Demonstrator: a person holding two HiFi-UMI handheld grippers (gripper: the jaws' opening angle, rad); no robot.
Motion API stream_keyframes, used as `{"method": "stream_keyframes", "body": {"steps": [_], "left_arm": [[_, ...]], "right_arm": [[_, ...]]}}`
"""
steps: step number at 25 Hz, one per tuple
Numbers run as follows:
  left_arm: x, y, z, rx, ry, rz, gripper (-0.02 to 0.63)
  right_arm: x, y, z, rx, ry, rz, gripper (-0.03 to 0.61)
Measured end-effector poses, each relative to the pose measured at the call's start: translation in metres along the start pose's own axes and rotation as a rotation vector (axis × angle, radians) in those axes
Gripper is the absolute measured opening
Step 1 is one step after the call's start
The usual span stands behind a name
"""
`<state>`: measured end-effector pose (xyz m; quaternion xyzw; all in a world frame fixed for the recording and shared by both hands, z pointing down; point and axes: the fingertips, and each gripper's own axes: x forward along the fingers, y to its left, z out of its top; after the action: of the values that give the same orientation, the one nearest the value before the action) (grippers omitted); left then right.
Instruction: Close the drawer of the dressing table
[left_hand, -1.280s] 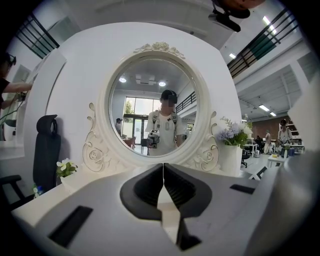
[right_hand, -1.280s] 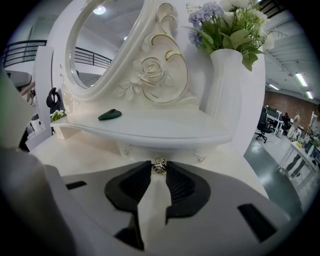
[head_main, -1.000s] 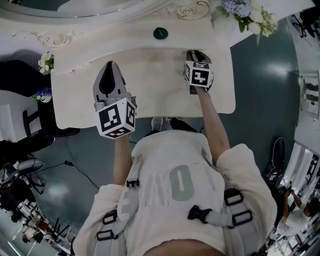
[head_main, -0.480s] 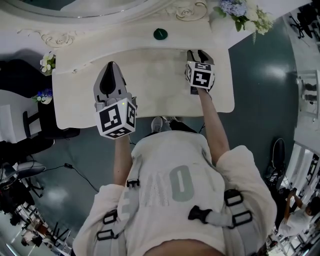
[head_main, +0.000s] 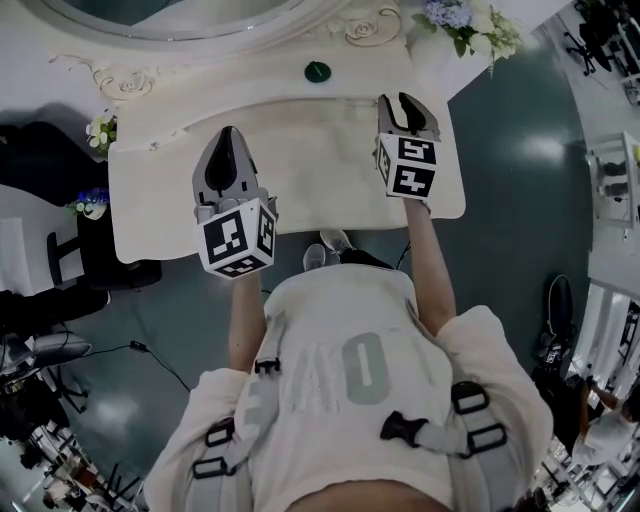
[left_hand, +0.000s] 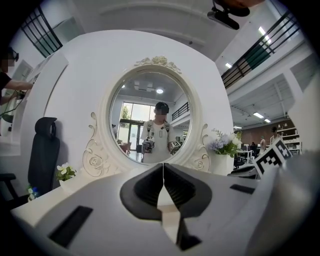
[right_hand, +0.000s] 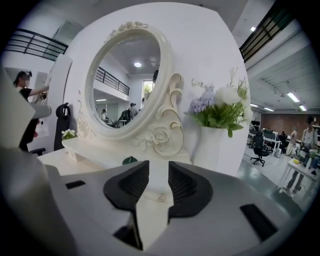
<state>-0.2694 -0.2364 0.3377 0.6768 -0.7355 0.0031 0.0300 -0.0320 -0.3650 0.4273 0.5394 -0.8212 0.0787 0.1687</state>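
The cream dressing table (head_main: 300, 190) lies below me, its top bare in the middle. No drawer juts past its front edge (head_main: 290, 243), and the drawer front is hidden from above. My left gripper (head_main: 229, 133) (left_hand: 163, 166) hovers over the left half of the top, jaws shut with nothing in them. Over the right back part hangs my right gripper (head_main: 404, 98) (right_hand: 158, 167), open; its jaws have just been closing, with nothing between them. Beyond their gap a small round knob (right_hand: 161, 198) shows on a cream surface, apart from the pads.
An oval mirror (left_hand: 150, 117) (right_hand: 125, 90) stands at the table's back, a small green round object (head_main: 317, 71) (right_hand: 129, 160) before it. A vase of flowers (head_main: 462, 22) (right_hand: 220, 125) stands back right, small flowers (head_main: 100, 130) back left, and a black chair (head_main: 60, 250) left of the table.
My right gripper has risen and moved toward the back of the table. The left gripper has shifted only a little.
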Motion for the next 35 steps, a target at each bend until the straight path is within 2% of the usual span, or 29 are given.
{"method": "stream_keyframes", "body": {"steps": [4, 7, 12, 20, 35], "left_arm": [[-0.008, -0.005, 0.004, 0.005, -0.011, -0.024, 0.019], [-0.014, -0.008, 0.007, 0.01, -0.019, -0.041, 0.02], [-0.026, -0.01, 0.011, 0.013, -0.031, -0.058, 0.019], [-0.042, -0.007, 0.011, 0.016, -0.037, -0.056, 0.02], [-0.042, -0.009, 0.015, 0.016, -0.048, -0.061, 0.019]], "right_arm": [[-0.037, 0.017, 0.033, 0.029, -0.096, 0.035, 0.079], [-0.062, 0.031, 0.052, 0.041, -0.175, 0.05, 0.012], [-0.092, 0.058, 0.061, 0.027, -0.225, 0.088, 0.009], [-0.11, 0.09, 0.051, -0.021, -0.216, 0.147, 0.009], [-0.111, 0.084, 0.052, -0.006, -0.217, 0.142, 0.009]]}}
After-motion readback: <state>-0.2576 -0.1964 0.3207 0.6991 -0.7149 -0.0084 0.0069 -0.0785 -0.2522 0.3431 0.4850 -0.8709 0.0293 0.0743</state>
